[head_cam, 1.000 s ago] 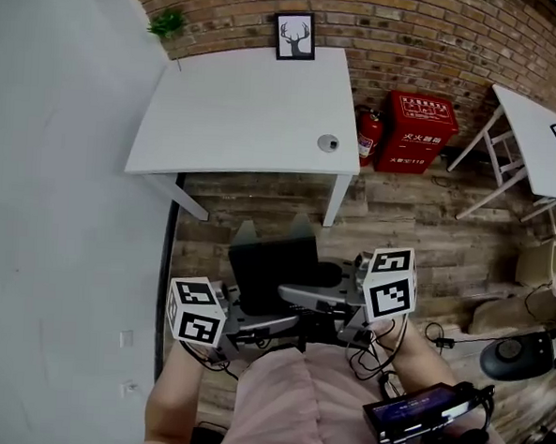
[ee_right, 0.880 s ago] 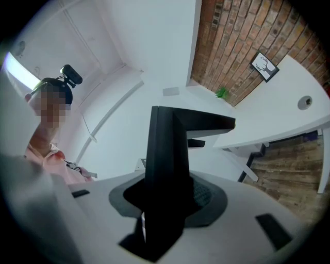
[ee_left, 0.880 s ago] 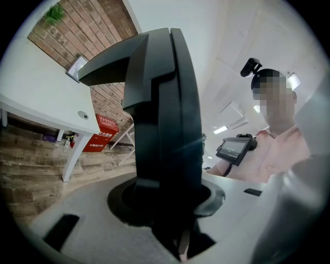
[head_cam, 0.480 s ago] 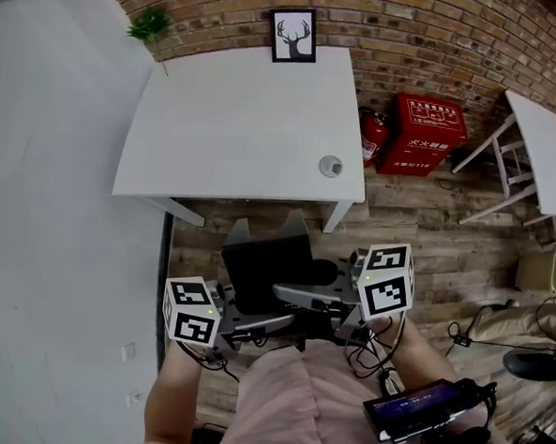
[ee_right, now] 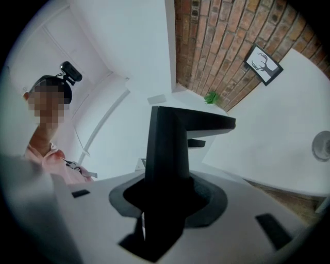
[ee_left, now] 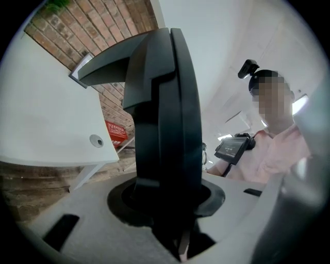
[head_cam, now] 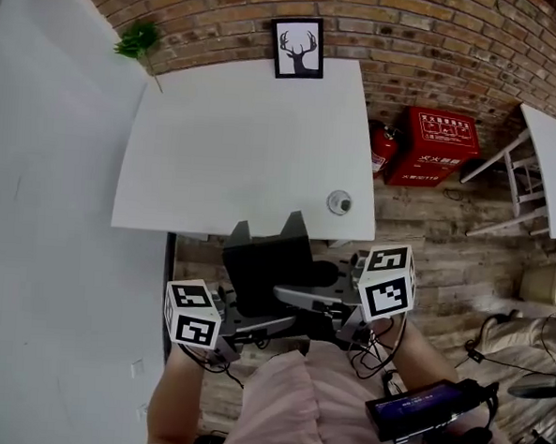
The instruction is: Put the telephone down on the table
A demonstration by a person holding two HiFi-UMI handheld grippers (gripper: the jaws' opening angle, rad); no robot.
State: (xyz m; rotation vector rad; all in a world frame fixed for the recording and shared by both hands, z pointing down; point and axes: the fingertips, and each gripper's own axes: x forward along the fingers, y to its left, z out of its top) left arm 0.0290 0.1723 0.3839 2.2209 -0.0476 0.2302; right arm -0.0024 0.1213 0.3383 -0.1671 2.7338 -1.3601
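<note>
table: bare middle | picture: back edge | round object: front-right

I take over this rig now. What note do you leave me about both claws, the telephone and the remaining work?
The left claw is shut on one side of the black telephone; the right claw is shut on the other side.
The telephone hangs at the near edge of the white rectangular table, not on it.
On the table: a framed deer picture at the back, a small round silver thing in front.
Done: telephone gripped and lifted. Left: bring it over bare tabletop, lower it, open both claws.
</note>
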